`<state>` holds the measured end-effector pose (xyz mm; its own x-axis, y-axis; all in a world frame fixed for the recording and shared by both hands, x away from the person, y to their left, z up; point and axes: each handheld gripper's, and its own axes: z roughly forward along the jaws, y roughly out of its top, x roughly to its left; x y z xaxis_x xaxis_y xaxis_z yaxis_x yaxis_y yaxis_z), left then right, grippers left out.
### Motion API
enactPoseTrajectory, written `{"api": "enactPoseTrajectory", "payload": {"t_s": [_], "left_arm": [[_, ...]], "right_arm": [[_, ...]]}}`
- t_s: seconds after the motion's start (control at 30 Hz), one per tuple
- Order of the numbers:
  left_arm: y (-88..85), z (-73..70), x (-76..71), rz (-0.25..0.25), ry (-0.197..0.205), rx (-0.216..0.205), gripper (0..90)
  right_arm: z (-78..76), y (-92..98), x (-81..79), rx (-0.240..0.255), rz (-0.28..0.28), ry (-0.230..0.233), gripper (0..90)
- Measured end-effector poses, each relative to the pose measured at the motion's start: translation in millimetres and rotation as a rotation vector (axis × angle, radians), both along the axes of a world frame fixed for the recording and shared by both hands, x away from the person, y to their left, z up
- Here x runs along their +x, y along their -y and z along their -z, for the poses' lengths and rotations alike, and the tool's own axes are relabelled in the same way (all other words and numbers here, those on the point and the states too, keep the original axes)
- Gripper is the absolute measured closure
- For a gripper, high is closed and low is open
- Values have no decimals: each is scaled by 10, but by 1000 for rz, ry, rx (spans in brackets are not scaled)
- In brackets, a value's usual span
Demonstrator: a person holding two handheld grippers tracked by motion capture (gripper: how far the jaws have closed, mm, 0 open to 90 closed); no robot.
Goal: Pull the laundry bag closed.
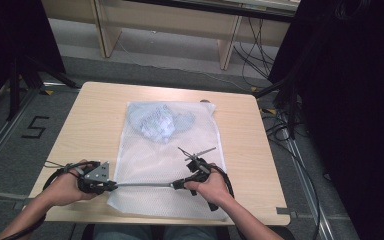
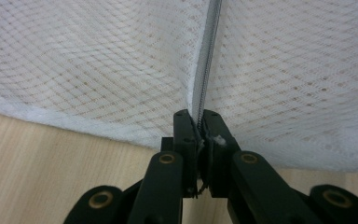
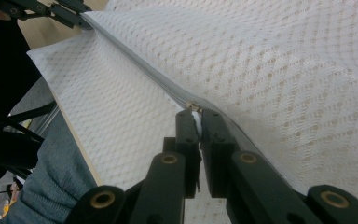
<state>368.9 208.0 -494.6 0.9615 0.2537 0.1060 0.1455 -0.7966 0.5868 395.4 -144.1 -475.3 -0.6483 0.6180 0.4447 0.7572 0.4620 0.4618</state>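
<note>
A white mesh laundry bag (image 1: 170, 165) lay flat on the pale wood-grain table (image 1: 90, 125), its near end close to the person's edge, and a bluish crumpled garment (image 1: 159, 124) showed through the netting at the far end. The mesh was a fine diamond weave, soft and slightly rumpled, with a thicker hemmed border along the edges. A grey zipper (image 1: 145, 184) ran straight across the near part of the bag between the two tools. The left gripper (image 1: 111, 186) had its black jaws pressed together on the zipper's end at the bag's left edge, the teeth rising between them in the left gripper view. The right gripper (image 1: 175, 185) was clamped on the small metal zipper pull (image 3: 194, 108), with a ridge of fabric lifted along the zipper line
</note>
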Motion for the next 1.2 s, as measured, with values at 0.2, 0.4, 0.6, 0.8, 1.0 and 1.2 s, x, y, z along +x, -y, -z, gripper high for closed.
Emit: {"api": "enactPoseTrajectory", "payload": {"t_s": [0.2,0.4,0.6,0.8,1.0,1.2], "left_arm": [[25,-13,-18,3,-12,-21,852],[13,-6,-2,7,-16,-17,853],[4,-6,-2,1,-17,-20,852],[6,-14,-6,4,-17,-22,852],[8,-6,-11,-4,-17,-32,852],[18,-6,-5,5,-21,-27,852]], "right_arm": [[-7,26,11,-1,8,-1,870],[-12,75,19,-5,13,-5,870],[-28,137,3,-32,43,-39,870],[-32,235,-3,-17,40,-32,870],[-31,270,-7,-28,54,-45,870],[-26,322,-4,-24,39,-31,870]]}}
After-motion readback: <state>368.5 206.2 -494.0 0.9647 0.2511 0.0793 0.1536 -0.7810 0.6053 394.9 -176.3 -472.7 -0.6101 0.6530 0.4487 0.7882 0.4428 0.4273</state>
